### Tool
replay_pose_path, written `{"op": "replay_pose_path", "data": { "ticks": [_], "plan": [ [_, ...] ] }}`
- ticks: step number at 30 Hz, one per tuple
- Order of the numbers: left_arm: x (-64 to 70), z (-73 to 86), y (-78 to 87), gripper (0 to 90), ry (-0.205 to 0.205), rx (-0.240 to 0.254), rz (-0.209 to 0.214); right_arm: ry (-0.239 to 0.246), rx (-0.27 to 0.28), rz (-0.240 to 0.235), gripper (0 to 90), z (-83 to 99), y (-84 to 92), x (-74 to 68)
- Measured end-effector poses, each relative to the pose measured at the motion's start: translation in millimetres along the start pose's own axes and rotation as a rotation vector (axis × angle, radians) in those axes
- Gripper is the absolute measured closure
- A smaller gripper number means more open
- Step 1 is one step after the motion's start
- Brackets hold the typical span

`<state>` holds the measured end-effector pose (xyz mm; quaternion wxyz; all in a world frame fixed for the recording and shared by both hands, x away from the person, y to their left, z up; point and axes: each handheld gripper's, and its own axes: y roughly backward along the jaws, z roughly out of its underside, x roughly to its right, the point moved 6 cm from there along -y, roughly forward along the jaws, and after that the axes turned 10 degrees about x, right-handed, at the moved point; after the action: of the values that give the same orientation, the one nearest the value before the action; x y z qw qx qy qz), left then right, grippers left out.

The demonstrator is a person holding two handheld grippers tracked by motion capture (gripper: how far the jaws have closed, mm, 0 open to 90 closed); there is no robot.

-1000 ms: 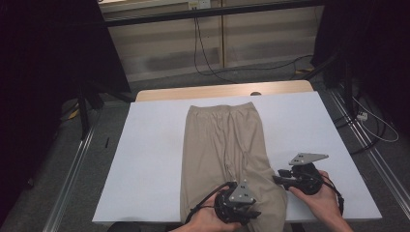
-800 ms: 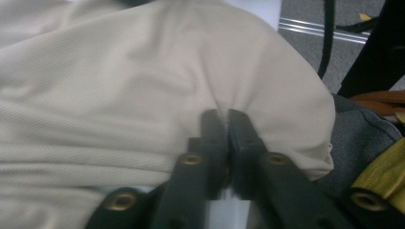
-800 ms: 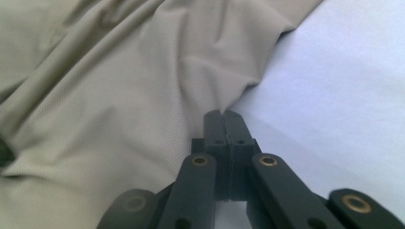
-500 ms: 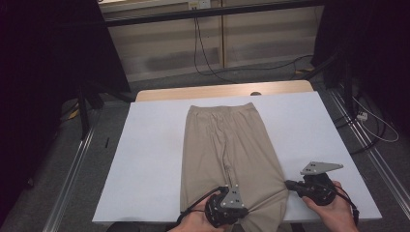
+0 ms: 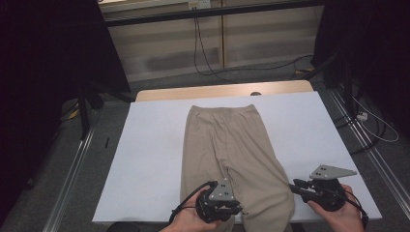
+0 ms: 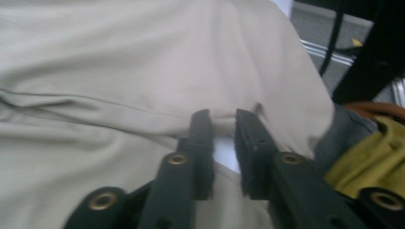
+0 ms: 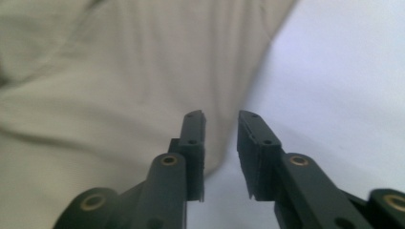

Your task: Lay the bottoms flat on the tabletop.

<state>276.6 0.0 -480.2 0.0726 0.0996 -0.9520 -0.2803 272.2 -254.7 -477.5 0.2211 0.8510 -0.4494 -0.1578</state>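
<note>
On the white rectangular table top (image 5: pixel 145 159) we find a pair of beige knit trousers (image 5: pixel 227 145) laid flat, waistband toward the far edge and legs running toward the person's side; the lower ends of the legs reach the near edge of the table.

We note the left gripper (image 5: pixel 237 209) held in the person's left hand (image 5: pixel 186 220) at the near edge, over the hem of the left trouser leg. In the left gripper view its black jaws stand a narrow gap apart, having just been opening; the beige fabric (image 6: pixel 143 71) lies just beyond the tips, and white table surface shows through the gap. We see no cloth pinched between the pads.

We note the right gripper (image 5: pixel 291 185) in the right hand (image 5: pixel 338 215), on the bare table just beside the outer edge of the right trouser leg, tips pointing at it. In the right gripper view its jaws are likewise a narrow gap apart, having just been opening, with the fabric edge (image 7: pixel 229 95) ahead of the tips and nothing held.
</note>
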Motion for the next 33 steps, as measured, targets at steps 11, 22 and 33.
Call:
{"op": "replay_pose_path", "data": {
  "ticks": [11,22,33],
  "plan": [
    [20.0,-6.3,-35.3,60.6,-0.079,-0.029,0.041,0.125,-0.144,-0.129,69.7,21.4,-8.8,-45.7],
    [16.8,7.6,-18.3,88.6,-0.054,-0.076,0.064,0.136,-0.175,-0.225,90.0,23.0,-5.1,-61.3],
    [1.5,1.0,-3.7,61.9,-0.008,-0.016,-0.001,0.079,-0.083,-0.207,62.9,14.0,-11.5,-56.8]
  ]
}}
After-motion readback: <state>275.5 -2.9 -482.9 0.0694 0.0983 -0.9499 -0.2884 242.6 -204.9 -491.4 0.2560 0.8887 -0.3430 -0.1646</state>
